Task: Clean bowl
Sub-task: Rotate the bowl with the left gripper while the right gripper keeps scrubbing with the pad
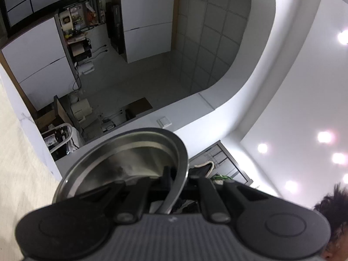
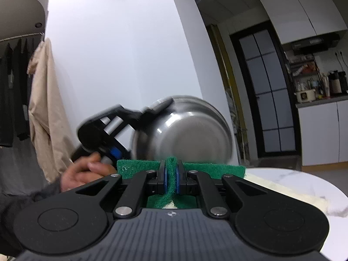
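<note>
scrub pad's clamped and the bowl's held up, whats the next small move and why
Probably ease the right gripper forward until the green scrub pad presses on the steel bowl. The pad sits just below the bowl's outer bottom, which faces it; whether they touch is unclear. The left gripper is shut on the bowl's rim, holding it in the air, so it can take a wipe.

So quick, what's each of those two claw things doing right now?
Left gripper: shut on the steel bowl's rim.
Right gripper: shut on the green scouring pad.
</note>
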Available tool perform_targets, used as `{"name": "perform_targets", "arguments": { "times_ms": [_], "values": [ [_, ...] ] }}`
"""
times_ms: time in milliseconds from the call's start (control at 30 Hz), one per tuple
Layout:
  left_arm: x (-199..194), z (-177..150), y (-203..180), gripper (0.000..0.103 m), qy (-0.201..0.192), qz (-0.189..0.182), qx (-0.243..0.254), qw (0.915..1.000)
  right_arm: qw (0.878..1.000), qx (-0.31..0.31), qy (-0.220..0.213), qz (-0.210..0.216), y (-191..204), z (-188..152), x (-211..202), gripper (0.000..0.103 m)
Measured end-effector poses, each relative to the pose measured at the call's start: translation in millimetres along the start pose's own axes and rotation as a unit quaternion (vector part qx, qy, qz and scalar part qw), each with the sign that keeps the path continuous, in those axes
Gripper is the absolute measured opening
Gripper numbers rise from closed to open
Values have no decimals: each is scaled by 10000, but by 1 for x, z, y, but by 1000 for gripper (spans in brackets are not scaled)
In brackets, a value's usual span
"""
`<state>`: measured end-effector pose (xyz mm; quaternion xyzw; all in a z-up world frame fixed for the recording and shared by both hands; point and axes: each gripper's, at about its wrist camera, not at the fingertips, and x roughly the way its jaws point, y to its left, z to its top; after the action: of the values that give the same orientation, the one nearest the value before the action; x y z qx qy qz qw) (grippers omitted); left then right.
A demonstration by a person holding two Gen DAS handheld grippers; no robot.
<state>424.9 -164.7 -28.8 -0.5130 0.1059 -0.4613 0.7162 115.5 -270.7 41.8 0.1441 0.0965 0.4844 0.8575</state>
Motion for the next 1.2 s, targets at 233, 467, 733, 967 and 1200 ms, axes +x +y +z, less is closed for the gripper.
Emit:
{"name": "perform_targets", "arguments": {
  "times_ms": [233, 467, 733, 967, 1200],
  "values": [
    [-1, -3, -3, 5, 20, -91, -25, 10000, 9988, -61, -391, -294, -9, 23, 3, 7],
    [-2, -2, -5, 5, -57, -108, -39, 9999, 9968, 402, -340, -595, -41, 16, 9, 7],
    [-3, 1, 0, 5, -239, -73, -172, 9995, 9980, 373, 118, -494, -37, -1, 16, 7],
    [-4, 4, 6, 5, -405, -34, -340, 9986, 9982, 22, 516, -318, -19, -1, 21, 8],
    [-5, -1, 7, 5, -226, 21, -344, 9992, 9996, -168, 184, -147, -5, 19, 14, 7]
  ]
}}
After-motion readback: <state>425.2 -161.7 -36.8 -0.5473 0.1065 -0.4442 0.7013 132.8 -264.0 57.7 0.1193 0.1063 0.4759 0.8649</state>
